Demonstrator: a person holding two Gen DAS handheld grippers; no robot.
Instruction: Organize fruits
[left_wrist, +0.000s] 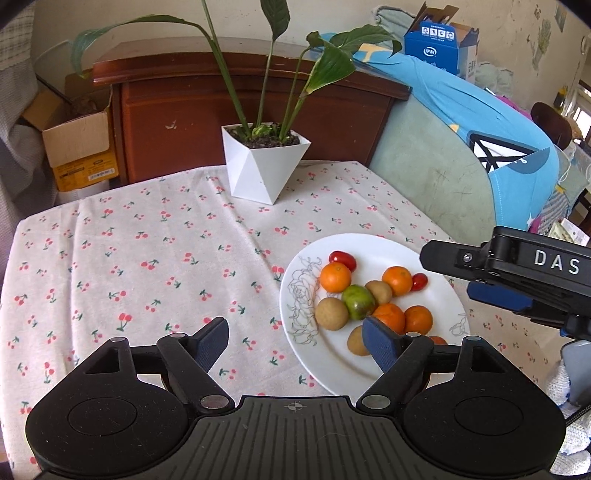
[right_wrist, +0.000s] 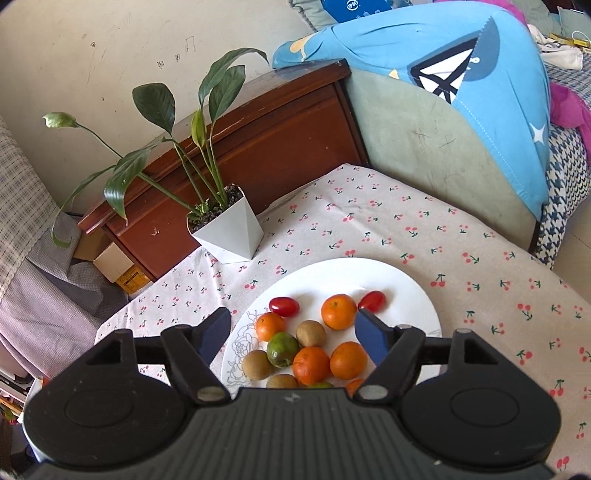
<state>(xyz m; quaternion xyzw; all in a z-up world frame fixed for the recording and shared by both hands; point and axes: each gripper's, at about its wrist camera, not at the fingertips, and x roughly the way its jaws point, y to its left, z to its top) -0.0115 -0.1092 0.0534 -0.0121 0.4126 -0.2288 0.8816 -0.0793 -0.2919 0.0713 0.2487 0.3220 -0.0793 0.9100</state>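
Both the left tongs (left_wrist: 295, 343) and right tongs (right_wrist: 293, 334) hang spread and empty above the round white plate (right_wrist: 406, 280) of mixed fruits near the cherry-print surface's (left_wrist: 147, 258) right edge; descend squarely over one fruit.

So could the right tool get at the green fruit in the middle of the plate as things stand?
Probably not cleanly. The right tool is open and empty above the plate, but the green fruit is hemmed in by an orange and brown fruits, leaving little finger room.
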